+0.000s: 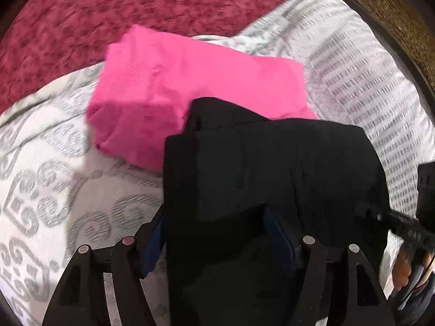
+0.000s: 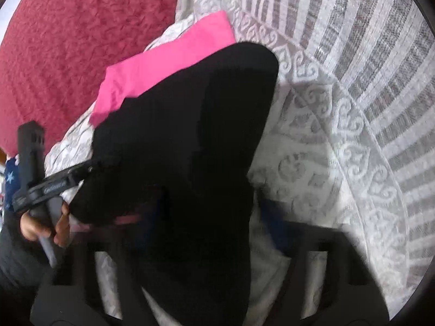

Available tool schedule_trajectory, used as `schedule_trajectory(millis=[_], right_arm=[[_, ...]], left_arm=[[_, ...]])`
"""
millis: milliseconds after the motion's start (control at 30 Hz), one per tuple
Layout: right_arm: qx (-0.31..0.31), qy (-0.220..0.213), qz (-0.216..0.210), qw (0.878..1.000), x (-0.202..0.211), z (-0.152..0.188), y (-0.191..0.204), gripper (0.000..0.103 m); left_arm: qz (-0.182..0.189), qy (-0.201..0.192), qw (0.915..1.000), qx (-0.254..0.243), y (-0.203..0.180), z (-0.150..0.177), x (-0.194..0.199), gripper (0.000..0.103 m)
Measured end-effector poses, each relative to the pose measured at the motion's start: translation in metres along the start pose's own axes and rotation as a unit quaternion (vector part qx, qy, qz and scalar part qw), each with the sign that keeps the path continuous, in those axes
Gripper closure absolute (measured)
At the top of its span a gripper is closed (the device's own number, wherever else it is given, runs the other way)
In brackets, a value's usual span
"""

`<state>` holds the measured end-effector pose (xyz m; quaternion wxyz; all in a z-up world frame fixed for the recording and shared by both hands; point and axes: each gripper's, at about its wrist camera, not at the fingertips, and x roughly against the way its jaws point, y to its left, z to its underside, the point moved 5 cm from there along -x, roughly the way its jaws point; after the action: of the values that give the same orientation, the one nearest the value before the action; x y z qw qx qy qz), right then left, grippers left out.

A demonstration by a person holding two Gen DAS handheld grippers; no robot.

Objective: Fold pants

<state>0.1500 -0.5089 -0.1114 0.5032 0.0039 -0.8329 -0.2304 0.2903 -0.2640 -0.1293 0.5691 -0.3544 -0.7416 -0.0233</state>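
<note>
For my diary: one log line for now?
black pants folded, partly over pink cloth | left fingers open, pants between | right fingers blurred

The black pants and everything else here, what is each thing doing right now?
Black pants: folded into a thick bundle, lying partly on the pink cloth.
Pink cloth: folded, flat on the blanket.
White patterned blanket: spread out underneath.
Left tongs: open, the pants between the pads.
Right tongs: blurred behind the pants, can't tell.

Home bedroom: patterned bedspread (image 1: 54,190), crimson blanket (image 1: 136,5)
</note>
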Motion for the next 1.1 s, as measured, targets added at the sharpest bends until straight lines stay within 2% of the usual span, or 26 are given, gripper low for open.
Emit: schedule_trajectory(millis=[133, 233, 333, 367, 500, 533, 600, 700, 800, 900, 1100], right_arm=[[-0.016, -0.036, 0.047, 0.998, 0.012, -0.002, -0.017, 0.089], [-0.048, -0.013, 0.014, 0.999, 0.002, 0.002, -0.034, 0.088], [-0.054, -0.011, 0.005, 0.998, -0.001, 0.004, -0.038, 0.086], [-0.049, -0.010, 0.008, 0.999, -0.001, 0.005, -0.036, 0.086], [-0.037, -0.007, 0.021, 0.999, -0.003, 0.003, -0.030, 0.086], [-0.036, -0.011, 0.023, 0.999, -0.001, 0.002, -0.028, 0.088], [-0.034, -0.027, 0.020, 0.999, 0.006, 0.001, -0.022, 0.089], [-0.003, -0.061, 0.027, 0.998, 0.027, -0.003, -0.002, 0.090], [0.037, -0.087, 0.043, 0.995, 0.050, -0.007, 0.022, 0.090], [0.071, -0.115, 0.056, 0.989, 0.072, -0.016, 0.044, 0.090], [0.099, -0.157, 0.035, 0.982, 0.099, -0.053, 0.073, 0.090]], left_arm=[[-0.001, 0.018, 0.9992, -0.036, -0.013, -0.001, -0.005, 0.026], [0.007, 0.023, 0.9994, -0.025, -0.011, -0.001, -0.013, 0.023], [0.012, 0.017, 0.9995, -0.023, -0.007, -0.002, -0.017, 0.023], [0.012, 0.015, 0.9994, -0.030, -0.009, -0.001, -0.017, 0.025], [0.026, 0.009, 0.9983, -0.052, -0.019, -0.004, -0.011, 0.066], [0.020, 0.002, 0.9980, -0.059, -0.024, -0.005, -0.005, 0.073], [0.003, -0.012, 0.9966, -0.081, -0.032, -0.006, 0.004, 0.078], [-0.017, -0.036, 0.9918, -0.122, -0.050, -0.004, 0.024, 0.080], [-0.017, -0.053, 0.9892, -0.135, -0.058, -0.008, 0.048, 0.081], [-0.024, -0.088, 0.9856, -0.143, -0.066, -0.019, 0.078, 0.081], [-0.047, -0.141, 0.9784, -0.144, -0.063, -0.057, 0.126, 0.081]])
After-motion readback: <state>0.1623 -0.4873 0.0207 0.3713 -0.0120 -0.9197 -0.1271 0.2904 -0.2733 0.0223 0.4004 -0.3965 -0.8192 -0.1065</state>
